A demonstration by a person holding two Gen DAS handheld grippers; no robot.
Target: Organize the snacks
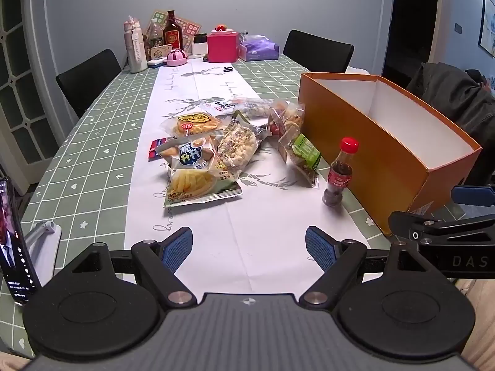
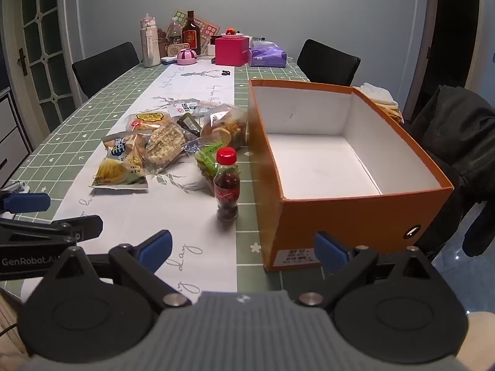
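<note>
Ahead: snack packets (image 1: pixel 210 142) | left gripper (image 1: pixel 249 244) agape, well apart

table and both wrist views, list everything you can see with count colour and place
orange box: one, white inside, empty, right side of table
small bottle: one, red cap, dark contents, upright beside the box
snack packets: a heap, several, yellow, green and clear, mid table, left of the box
pink box: one, far end
purple pack: one, far end
brown bottle: one, far end
black chairs: two, along the table's sides
phone: one, lit screen, near left edge
left claw: open, empty
right claw: open, empty
</note>
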